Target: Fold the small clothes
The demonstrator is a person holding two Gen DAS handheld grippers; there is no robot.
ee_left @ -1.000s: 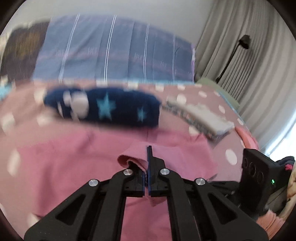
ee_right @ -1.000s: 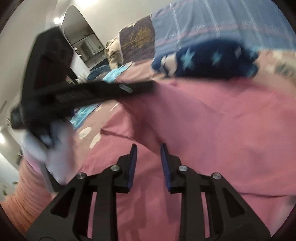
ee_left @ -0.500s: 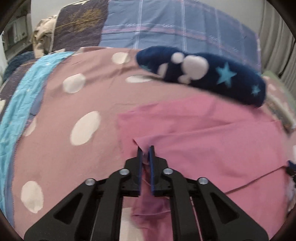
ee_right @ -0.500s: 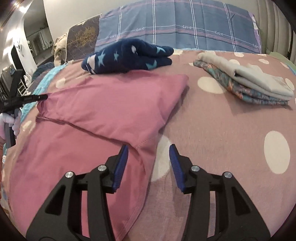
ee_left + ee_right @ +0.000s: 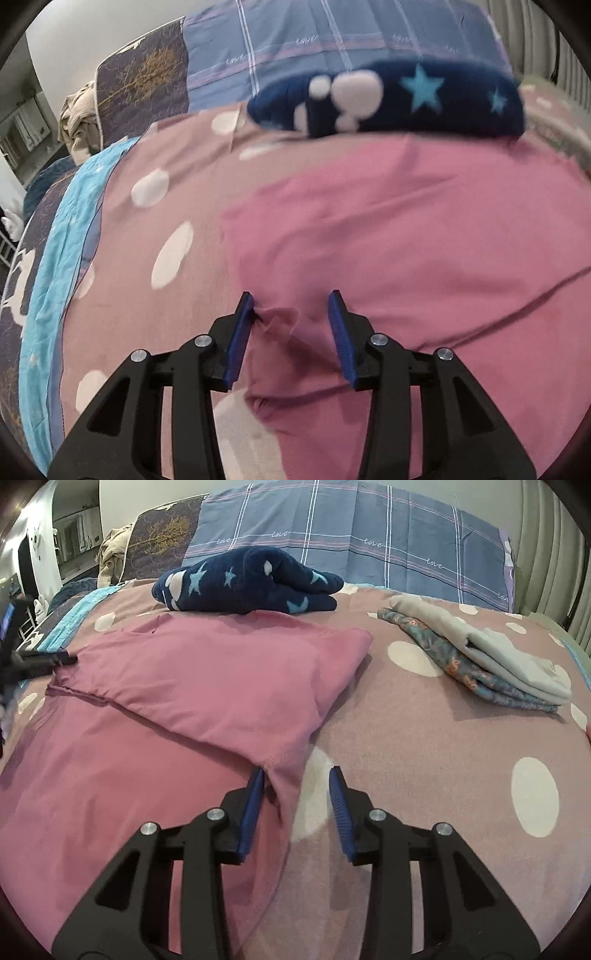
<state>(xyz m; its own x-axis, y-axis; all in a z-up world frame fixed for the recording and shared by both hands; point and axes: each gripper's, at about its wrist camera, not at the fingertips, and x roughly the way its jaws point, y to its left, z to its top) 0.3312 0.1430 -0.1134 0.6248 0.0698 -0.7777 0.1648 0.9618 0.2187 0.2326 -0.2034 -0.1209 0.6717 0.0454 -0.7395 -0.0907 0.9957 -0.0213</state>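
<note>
A pink garment [image 5: 406, 229] lies on the bed, its upper part folded over the lower part [image 5: 207, 679]. My left gripper [image 5: 291, 306] is low over the garment's left corner. Its jaws are opening, and a puckered bit of pink cloth lies loose between them, not pressed. In the right wrist view the left gripper's fingertips [image 5: 55, 660] show at the fold's far left end. My right gripper [image 5: 297, 779] sits at the garment's right edge. Its jaws are closing but stand apart, with the hem of the fold just inside the left pad.
A folded navy fleece with stars [image 5: 251, 581] lies behind the garment. A stack of folded grey and patterned clothes [image 5: 480, 653] sits at the right. Plaid pillows [image 5: 351, 535] line the headboard. The polka-dot bedspread [image 5: 443, 757] is bare on the right; a light-blue blanket [image 5: 62, 240] runs along the left.
The left gripper came down with the pinched pink corner, laid it on the bed and opened. The right gripper swung round towards the headboard; its jaws widened, then narrowed a little.
</note>
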